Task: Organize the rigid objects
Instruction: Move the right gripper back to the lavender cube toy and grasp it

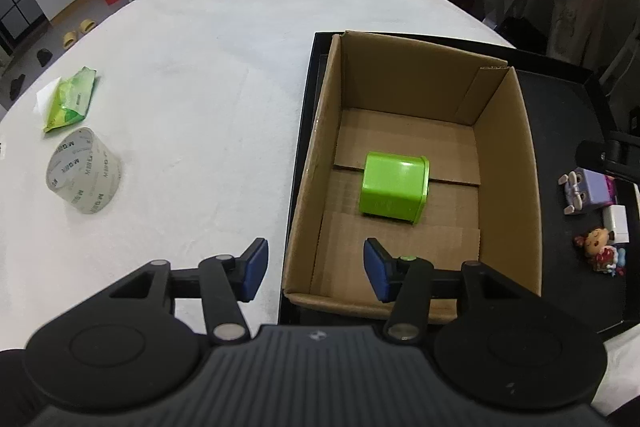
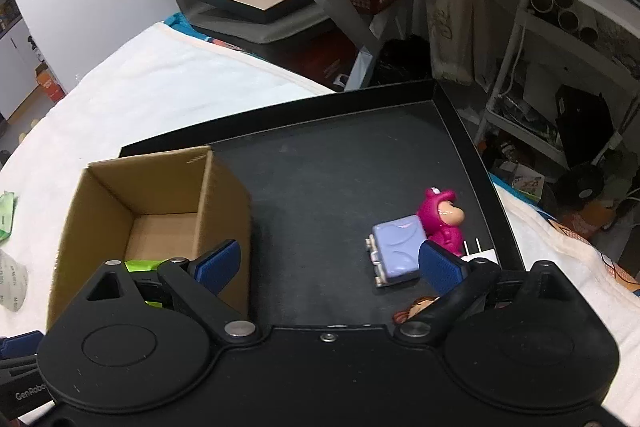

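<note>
A lime green tin (image 1: 394, 189) lies on its side inside the open cardboard box (image 1: 502, 147), which stands on a black tray (image 1: 568, 131). My left gripper (image 1: 316, 273) hangs open over the box's near left wall, empty. In the right wrist view the box (image 2: 224, 203) is at the left of the tray (image 2: 320, 171), with the green tin (image 2: 142, 264) just showing. A lilac block toy (image 2: 398, 253), a pink bear figure (image 2: 442, 221) and a white plug (image 2: 480, 255) sit near the tray's right rim. My right gripper (image 2: 330, 267) is open and empty above the tray.
On the white cloth (image 1: 200, 87) to the left lie a roll of clear tape (image 1: 86, 177) and a green wipes packet (image 1: 72, 99). A small doll (image 1: 600, 247) and a white cube (image 1: 616, 225) also rest on the tray. Shelving and clutter stand beyond the table's far right.
</note>
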`<action>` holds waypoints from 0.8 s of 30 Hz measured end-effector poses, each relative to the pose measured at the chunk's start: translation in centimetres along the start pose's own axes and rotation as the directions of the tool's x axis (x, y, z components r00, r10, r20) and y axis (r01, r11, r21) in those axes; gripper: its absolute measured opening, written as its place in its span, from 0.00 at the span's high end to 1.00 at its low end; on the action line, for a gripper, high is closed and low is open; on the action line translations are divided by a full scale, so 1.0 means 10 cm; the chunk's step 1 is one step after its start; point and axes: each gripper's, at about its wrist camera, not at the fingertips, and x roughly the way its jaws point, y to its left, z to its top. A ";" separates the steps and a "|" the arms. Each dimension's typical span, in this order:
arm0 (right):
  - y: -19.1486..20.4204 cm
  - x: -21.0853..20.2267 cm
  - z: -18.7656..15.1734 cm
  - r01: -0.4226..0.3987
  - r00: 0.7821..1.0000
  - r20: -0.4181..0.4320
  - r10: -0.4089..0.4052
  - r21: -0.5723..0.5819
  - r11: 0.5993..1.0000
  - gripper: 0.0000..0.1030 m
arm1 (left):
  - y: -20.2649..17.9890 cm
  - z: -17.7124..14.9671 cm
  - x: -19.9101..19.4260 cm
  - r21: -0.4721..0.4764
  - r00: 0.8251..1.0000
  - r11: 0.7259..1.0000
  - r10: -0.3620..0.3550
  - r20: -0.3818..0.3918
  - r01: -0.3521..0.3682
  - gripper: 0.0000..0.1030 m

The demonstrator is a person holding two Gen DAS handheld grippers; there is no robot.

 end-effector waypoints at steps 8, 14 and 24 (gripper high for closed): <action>-0.23 0.22 0.02 0.004 0.999 -0.046 -0.003 0.021 1.000 0.07 | -0.17 0.05 0.06 0.016 0.999 0.998 0.052 -0.002 -0.052 0.50; -0.34 0.45 -0.01 0.017 0.996 -0.090 -0.016 0.015 1.000 0.08 | -0.27 0.07 0.15 0.016 0.995 0.995 0.102 -0.008 -0.102 0.45; -0.38 0.80 -0.09 0.032 0.985 -0.171 -0.031 0.002 0.999 0.58 | -0.34 0.12 0.19 -0.003 0.990 0.990 0.141 -0.009 -0.141 0.45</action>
